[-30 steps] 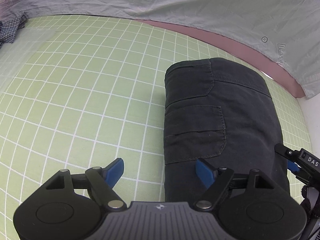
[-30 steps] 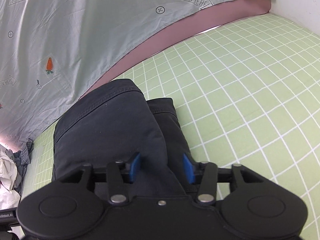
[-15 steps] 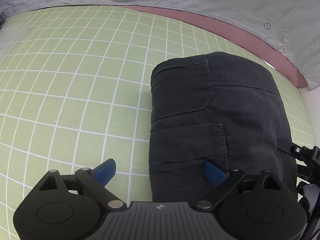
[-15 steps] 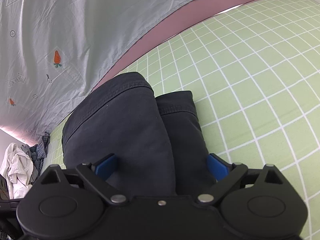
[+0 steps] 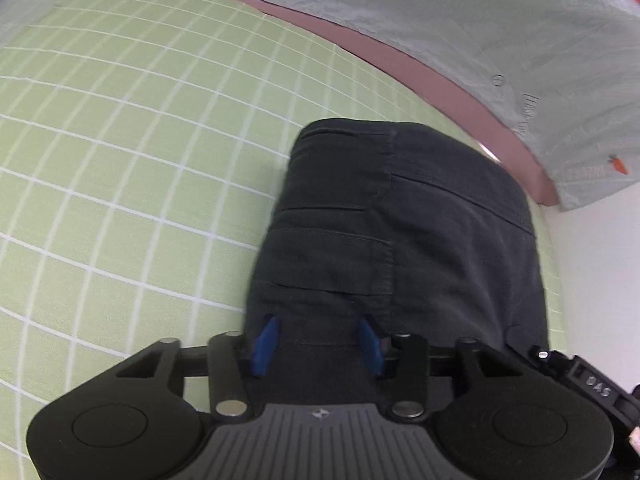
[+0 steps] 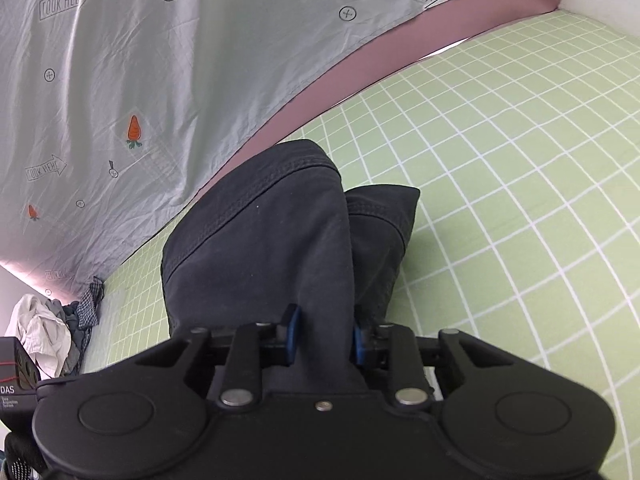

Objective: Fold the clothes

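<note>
A folded pair of dark grey trousers lies on the green checked sheet and also shows in the right wrist view. My left gripper sits over the near edge of the trousers with its blue pads half closed around the fabric. My right gripper is shut on a raised fold of the trousers at their other near edge. The cloth under both grippers is hidden by their bodies.
A pale grey printed sheet hangs over a pink band along the far edge. A heap of other clothes lies at far left in the right wrist view. A white wall stands on the right.
Both grippers were wide open half a second ago. Both have now closed in on the near edge of the trousers. The left one has shifted right onto the cloth.
</note>
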Available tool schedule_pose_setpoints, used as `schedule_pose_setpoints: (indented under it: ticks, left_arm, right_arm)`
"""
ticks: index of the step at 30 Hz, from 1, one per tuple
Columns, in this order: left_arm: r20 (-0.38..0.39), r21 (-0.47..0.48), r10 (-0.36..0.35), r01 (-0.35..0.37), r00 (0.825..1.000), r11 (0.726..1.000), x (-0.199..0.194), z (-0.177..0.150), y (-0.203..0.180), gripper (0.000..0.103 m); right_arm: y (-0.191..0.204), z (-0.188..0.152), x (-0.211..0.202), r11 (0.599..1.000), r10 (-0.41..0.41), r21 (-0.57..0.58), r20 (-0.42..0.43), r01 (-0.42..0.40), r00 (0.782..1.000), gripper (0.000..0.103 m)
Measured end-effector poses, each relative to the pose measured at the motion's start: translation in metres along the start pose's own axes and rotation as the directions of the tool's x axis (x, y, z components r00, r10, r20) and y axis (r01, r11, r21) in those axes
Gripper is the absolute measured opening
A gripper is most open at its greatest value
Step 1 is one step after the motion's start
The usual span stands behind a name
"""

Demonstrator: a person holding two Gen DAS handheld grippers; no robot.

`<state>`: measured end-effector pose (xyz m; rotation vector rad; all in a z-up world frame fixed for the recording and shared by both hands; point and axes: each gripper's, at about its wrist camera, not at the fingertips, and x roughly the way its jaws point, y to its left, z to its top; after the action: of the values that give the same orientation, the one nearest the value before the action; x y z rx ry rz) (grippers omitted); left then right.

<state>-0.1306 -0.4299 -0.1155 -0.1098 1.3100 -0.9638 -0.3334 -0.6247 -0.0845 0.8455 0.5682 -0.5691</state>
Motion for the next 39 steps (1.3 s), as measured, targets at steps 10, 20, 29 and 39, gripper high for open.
schedule_pose_setpoints:
  ticks: [10, 20, 29, 39]
  left_arm:
    - [0.075, 0.237, 0.158, -0.172, 0.985, 0.956, -0.002, -0.029, -0.044, 0.048]
    - [0.055, -0.023, 0.096, -0.095, 0.994, 0.995, 0.054, -0.075, -0.085, 0.070]
    - [-0.045, 0.131, 0.074, -0.067, 0.996, 0.989, 0.160, -0.061, -0.225, 0.070]
    - [0.002, 0.171, 0.039, -0.039, 0.999, 0.984, 0.271, 0.043, -0.296, 0.069]
  right_arm:
    - [-0.021, -0.029, -0.043, 0.991, -0.091, 0.098, 0.047, 0.086, 0.995, 0.020]
    - [-0.119, 0.014, -0.041, 0.994, 0.070, 0.082, -0.001, -0.070, 0.998, 0.020]
    - [-0.223, 0.086, -0.077, 0.996, -0.083, 0.041, 0.051, 0.081, 0.995, 0.021]
    - [-0.269, 0.213, -0.014, 0.936, -0.305, -0.124, 0.175, 0.329, 0.936, 0.025]
